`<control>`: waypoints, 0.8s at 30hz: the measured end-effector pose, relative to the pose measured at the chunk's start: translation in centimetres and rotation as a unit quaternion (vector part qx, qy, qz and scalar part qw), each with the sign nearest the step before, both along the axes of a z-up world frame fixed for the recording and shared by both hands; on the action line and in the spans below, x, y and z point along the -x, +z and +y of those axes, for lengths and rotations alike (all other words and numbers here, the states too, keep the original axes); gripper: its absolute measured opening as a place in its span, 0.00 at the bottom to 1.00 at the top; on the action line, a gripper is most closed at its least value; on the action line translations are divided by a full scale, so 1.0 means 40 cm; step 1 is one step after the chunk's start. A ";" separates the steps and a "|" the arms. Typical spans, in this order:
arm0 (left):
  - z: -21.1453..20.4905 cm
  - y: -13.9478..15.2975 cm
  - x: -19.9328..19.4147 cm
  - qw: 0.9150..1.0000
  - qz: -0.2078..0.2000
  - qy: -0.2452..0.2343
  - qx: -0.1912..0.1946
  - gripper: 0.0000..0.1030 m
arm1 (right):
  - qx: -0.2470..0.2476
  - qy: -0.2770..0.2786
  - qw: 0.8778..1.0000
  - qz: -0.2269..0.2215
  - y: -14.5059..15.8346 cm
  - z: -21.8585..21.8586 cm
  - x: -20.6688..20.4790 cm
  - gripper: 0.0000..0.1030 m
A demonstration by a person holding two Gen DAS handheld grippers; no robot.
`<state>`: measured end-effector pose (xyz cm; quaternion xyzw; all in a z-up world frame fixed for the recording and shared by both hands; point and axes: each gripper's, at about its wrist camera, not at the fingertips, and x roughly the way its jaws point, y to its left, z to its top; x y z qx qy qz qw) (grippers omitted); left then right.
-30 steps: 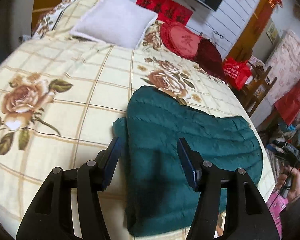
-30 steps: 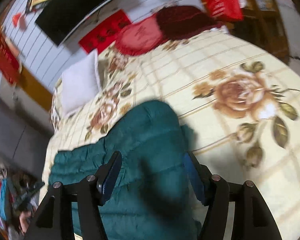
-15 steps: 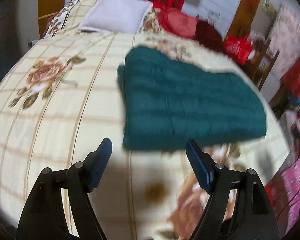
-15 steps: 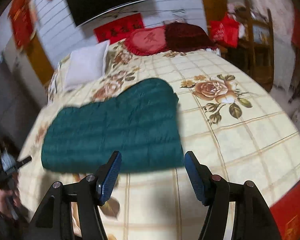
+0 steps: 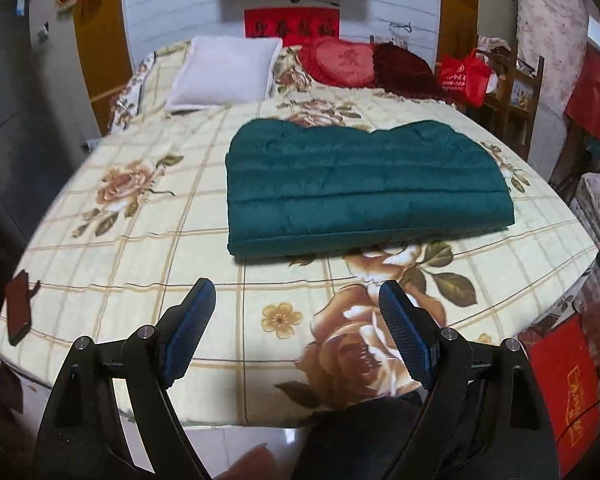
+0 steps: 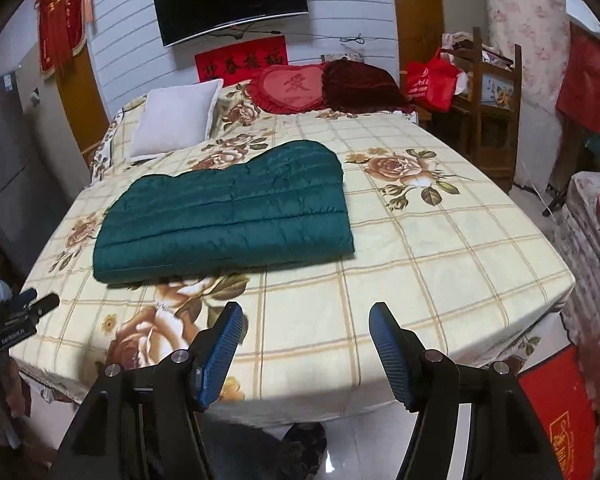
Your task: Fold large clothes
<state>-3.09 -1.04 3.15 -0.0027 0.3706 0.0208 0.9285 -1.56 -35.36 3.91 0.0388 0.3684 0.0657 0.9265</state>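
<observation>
A dark green quilted garment point(image 5: 360, 188) lies folded into a flat rectangle on the bed, also in the right wrist view point(image 6: 228, 212). My left gripper point(image 5: 296, 292) hangs open above the near part of the bed, well short of the garment, with nothing between its blue pads. My right gripper point(image 6: 306, 314) is also open and empty, over the bed's near edge, apart from the garment. The other gripper point(image 6: 12, 316) shows at the far left of the right wrist view.
The bed point(image 5: 140, 248) has a cream checked cover with rose prints. A white pillow point(image 5: 224, 74), a red heart cushion point(image 5: 340, 60) and a dark red cushion point(image 5: 404, 68) lie at its head. A dark phone point(image 5: 18, 306) rests near the left edge. Wooden shelves point(image 6: 488, 112) and a red bag point(image 6: 432, 82) stand at the right.
Both grippers have drawn back from over the garment to the foot of the bed. The left jaws have spread wider. The garment stays folded on the bed.
</observation>
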 end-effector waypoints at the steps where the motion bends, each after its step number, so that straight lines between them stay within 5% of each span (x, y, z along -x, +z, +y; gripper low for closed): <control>1: -0.010 0.006 0.013 1.000 -0.002 0.005 -0.006 0.82 | 0.010 0.002 1.000 0.000 -0.006 0.008 0.013 0.62; 24: -0.068 -0.018 0.066 0.999 0.027 -0.009 0.016 0.82 | 0.039 0.022 0.999 -0.018 -0.028 0.088 0.082 0.62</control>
